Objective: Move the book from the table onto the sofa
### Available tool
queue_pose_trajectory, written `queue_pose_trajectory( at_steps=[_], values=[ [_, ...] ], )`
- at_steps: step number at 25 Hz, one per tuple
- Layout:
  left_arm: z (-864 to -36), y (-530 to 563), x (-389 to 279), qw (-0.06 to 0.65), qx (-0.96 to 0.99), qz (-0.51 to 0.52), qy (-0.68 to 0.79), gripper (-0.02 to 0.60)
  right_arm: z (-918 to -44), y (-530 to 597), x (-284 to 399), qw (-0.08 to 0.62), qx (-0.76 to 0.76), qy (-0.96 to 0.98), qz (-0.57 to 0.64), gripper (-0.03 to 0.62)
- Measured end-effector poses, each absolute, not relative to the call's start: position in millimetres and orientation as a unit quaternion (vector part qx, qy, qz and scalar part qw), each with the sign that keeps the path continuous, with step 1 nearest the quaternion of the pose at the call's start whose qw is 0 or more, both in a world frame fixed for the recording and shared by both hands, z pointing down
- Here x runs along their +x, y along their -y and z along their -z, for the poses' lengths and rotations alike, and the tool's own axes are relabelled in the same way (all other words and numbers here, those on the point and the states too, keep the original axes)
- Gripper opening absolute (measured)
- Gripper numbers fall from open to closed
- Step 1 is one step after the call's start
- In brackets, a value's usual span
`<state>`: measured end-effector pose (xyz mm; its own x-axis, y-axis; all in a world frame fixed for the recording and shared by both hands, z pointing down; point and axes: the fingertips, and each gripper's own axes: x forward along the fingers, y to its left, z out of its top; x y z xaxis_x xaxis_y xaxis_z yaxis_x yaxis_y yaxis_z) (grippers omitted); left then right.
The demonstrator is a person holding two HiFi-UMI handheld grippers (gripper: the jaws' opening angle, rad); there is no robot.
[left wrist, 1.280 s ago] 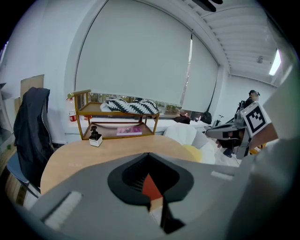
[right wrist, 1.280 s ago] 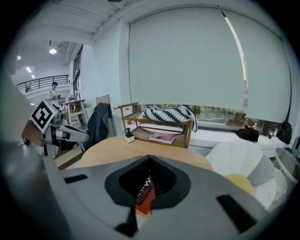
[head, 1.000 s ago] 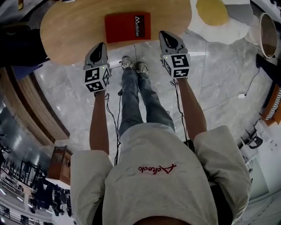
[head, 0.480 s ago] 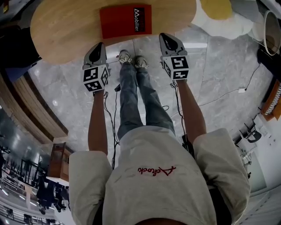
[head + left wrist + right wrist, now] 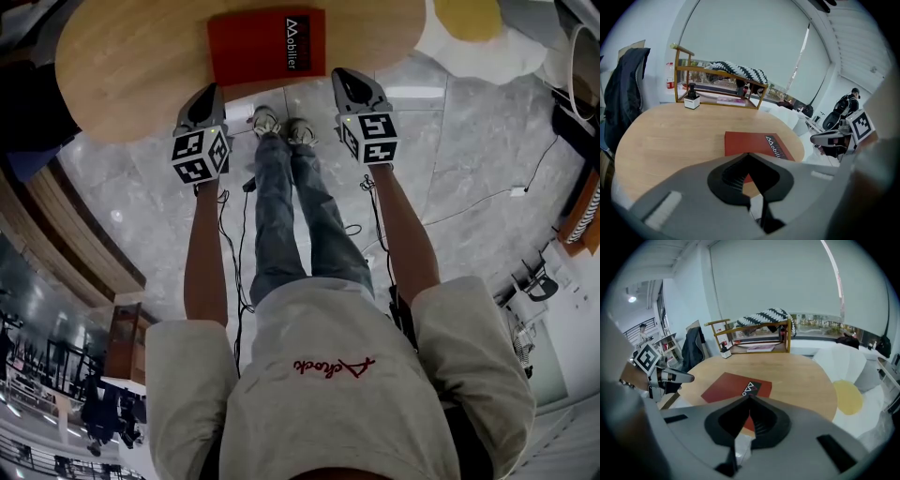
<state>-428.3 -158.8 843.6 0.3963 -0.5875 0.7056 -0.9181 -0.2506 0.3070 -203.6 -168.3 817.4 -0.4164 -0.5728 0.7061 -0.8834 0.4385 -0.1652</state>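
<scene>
Person stands on grey floor (image 5: pixel 469 187), both arms out, one tool per hand. Shoes (image 5: pixel 281 127) sit just short of the book's near edge, between the two tools.

Left tongs (image 5: pixel 208 91): jaws fully together, nothing held. Tip is just off the book's near left corner, over the rim of the surface (image 5: pixel 131 66). No contact with the book visible.

Right tongs (image 5: pixel 342 75): jaws fully together, nothing held. Tip is just off the book's near right corner, at the rim of the surface. No contact visible.

Book (image 5: pixel 253 47): red, flat on the round wooden surface, close to the near edge, a dark strip with white lettering at its right end. It lies between the two tongs tips and slightly beyond them.

Beyond the book, at the far side of the surface: a wooden rack (image 5: pixel 717 86) with a striped cloth (image 5: pixel 738 71) draped on top, and a small bottle (image 5: pixel 691 101) left of the rack. Left of the book, past the surface, a dark jacket (image 5: pixel 626 89) hangs. Right of the book, off the surface, a white padded shape with a yellow round patch (image 5: pixel 848 397).
</scene>
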Motion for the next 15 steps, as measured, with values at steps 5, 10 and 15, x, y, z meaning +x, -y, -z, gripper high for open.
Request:
queue_pose_trajectory(
  at_steps=[5,10,15],
  values=[
    [-862,172,-421,0.386,0.755,-0.230,0.478,0.017,-840,184,-209,0.272,0.456,0.790,-0.309,0.011],
    [-884,180,-417,0.411,0.747,-0.236,0.466,0.108,-862,196,-216,0.269,0.447,0.787,-0.331,0.070],
    [-906,189,-416,0.433,0.740,-0.240,0.455,0.205,-886,210,-225,0.262,0.437,0.782,-0.359,0.186]
  ],
)
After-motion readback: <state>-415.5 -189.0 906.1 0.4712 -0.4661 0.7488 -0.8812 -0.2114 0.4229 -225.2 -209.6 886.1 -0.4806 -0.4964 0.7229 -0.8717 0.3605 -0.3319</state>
